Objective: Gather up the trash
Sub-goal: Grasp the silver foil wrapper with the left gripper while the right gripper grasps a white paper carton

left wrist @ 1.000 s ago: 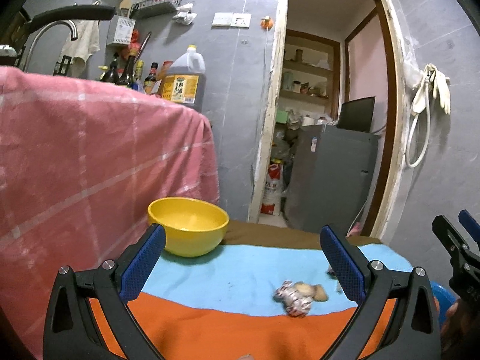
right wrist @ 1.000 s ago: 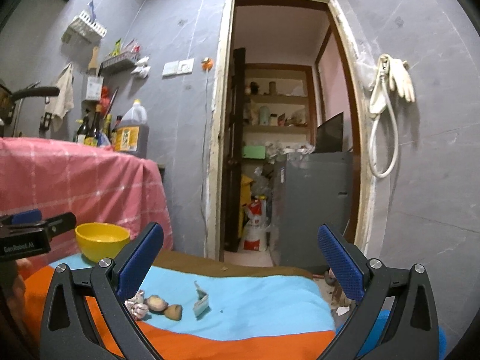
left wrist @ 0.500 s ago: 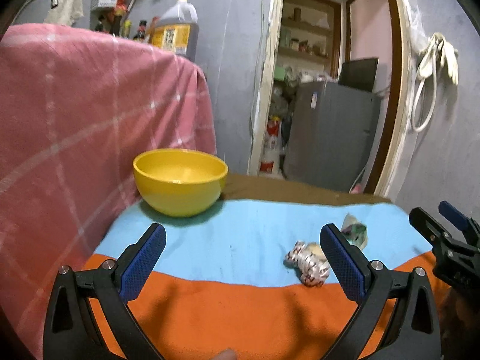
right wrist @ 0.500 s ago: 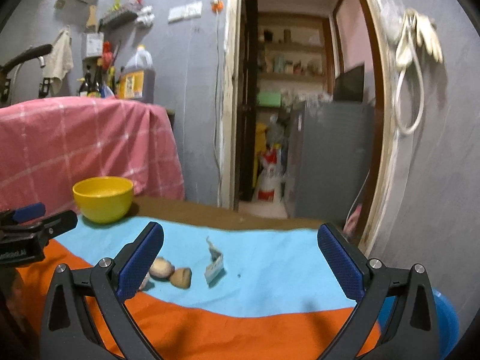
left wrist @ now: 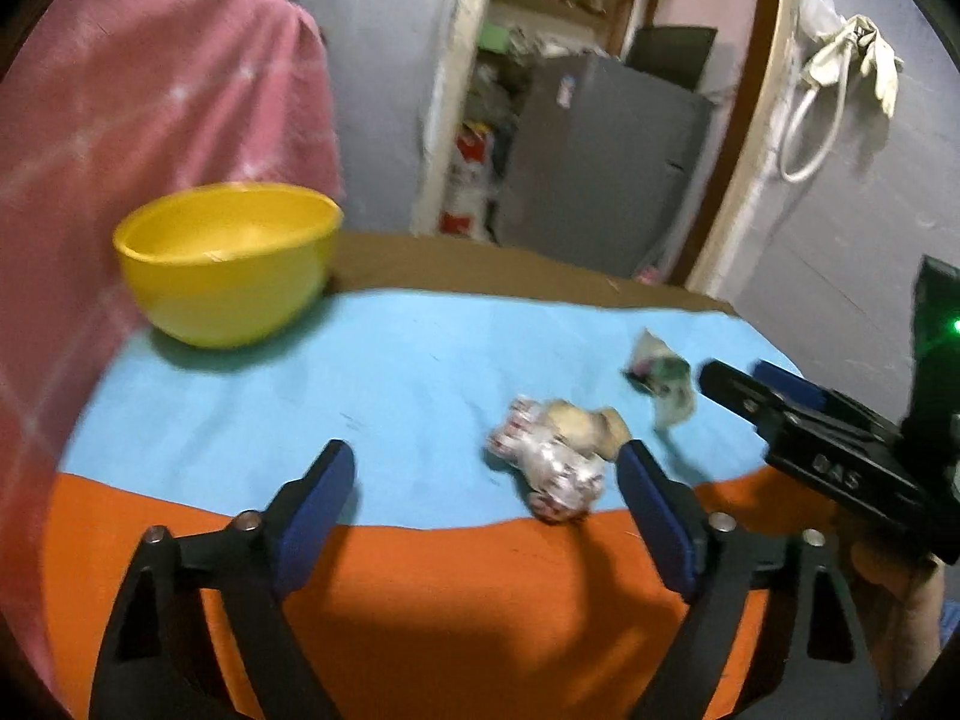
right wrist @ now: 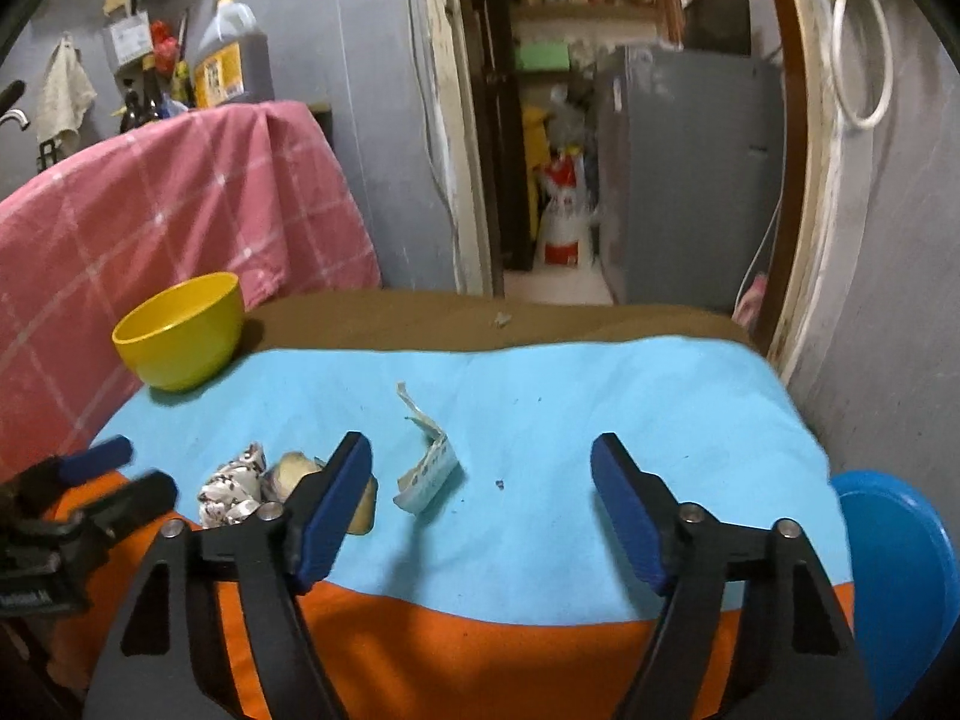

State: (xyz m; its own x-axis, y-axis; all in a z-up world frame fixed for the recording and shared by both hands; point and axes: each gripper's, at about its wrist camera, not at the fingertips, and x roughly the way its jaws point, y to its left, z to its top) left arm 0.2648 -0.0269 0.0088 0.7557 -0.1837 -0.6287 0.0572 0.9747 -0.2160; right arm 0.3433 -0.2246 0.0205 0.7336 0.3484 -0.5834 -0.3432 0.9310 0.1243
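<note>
Although both tools were aimed at the far wall and doorway a second ago, each has since tipped downward and come in over the table, so the trash now sits close under the fingers.

Left gripper: jaws spread wide, holding nothing. The crumpled wrapper lies between its fingers, close to the right-hand one, on the blue cloth near its boundary with the orange cloth. Two pale food scraps touch the wrapper's far side. A torn packet lies just beyond the scraps, apart from them.

Right gripper: jaws likewise spread, empty. It has closed on the torn packet, which now lies between its fingers, nearer the left one.

Yellow bowl: upright, well apart from the wrapper toward the pink cloth; contents not discernible. It is the likely receptacle.

Judgement: approach is nearly complete and no item is yet collected; each tool appears lined up for a separate pick.

Writing: the right tool's body, seen from the left view, carries embossed letters too blurred to read. The jug label and packet print are illegible.
</note>
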